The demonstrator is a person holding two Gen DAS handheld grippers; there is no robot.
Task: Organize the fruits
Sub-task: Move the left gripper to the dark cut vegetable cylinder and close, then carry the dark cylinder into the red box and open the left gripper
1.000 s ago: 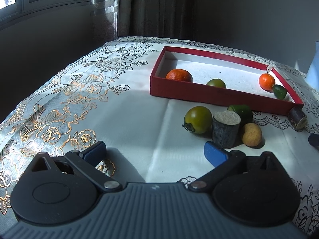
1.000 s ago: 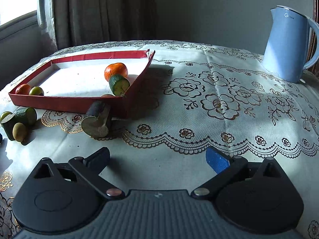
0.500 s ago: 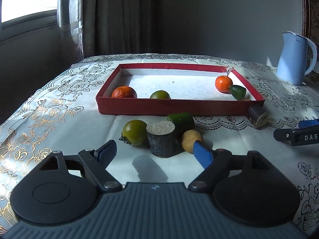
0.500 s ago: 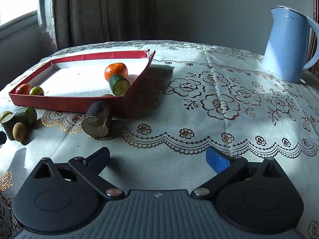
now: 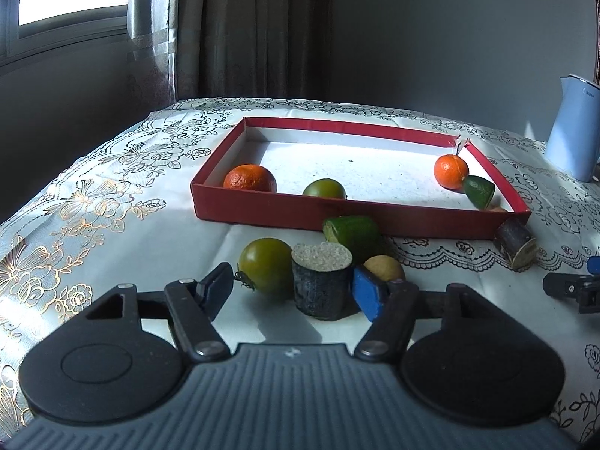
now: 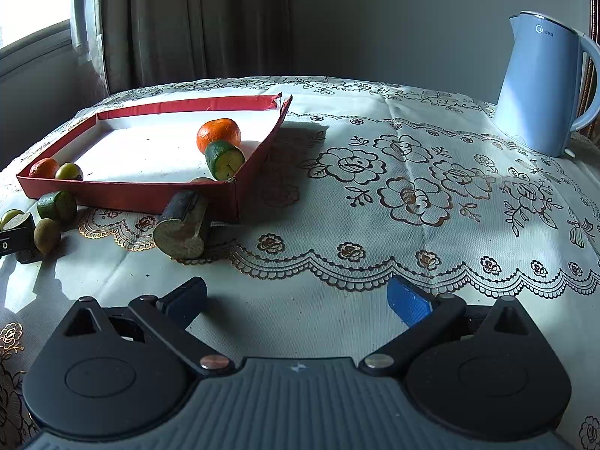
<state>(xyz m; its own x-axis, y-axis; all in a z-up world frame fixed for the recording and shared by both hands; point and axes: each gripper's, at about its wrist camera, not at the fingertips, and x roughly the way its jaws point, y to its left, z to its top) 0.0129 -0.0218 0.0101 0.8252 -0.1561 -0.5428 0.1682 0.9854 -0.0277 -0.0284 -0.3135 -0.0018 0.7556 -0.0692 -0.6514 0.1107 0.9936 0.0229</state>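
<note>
Now you are closing the left gripper (image 5: 290, 290) around the dark, stiff, rough-barked cylindrical stub (image 5: 321, 284), pads not yet touching; take its upright sides, with the round green tomato (image 5: 267, 269) crowding at nine o'clock, while the right gripper (image 6: 296, 300) is idling spread.

gripper (image 6: 296, 298): right one, jaws wide apart, nothing between, over bare cloth
tray (image 6: 123, 191): red, shallow, left of centre on tablecloth (image 6: 375, 225)
in tray: orange (image 6: 219, 133) touching cut green piece (image 6: 225, 155) at right corner; second orange (image 6: 43, 167) and green fruit (image 6: 69, 170) at left corner
log (image 6: 182, 227): dark cylinder on its side, touching tray front
far left: green chunk (image 6: 56, 205), brown fruit (image 6: 47, 234), other gripper (image 6: 17, 242) at edge
kettle (image 6: 543, 86): pale blue, upright, far right
</note>
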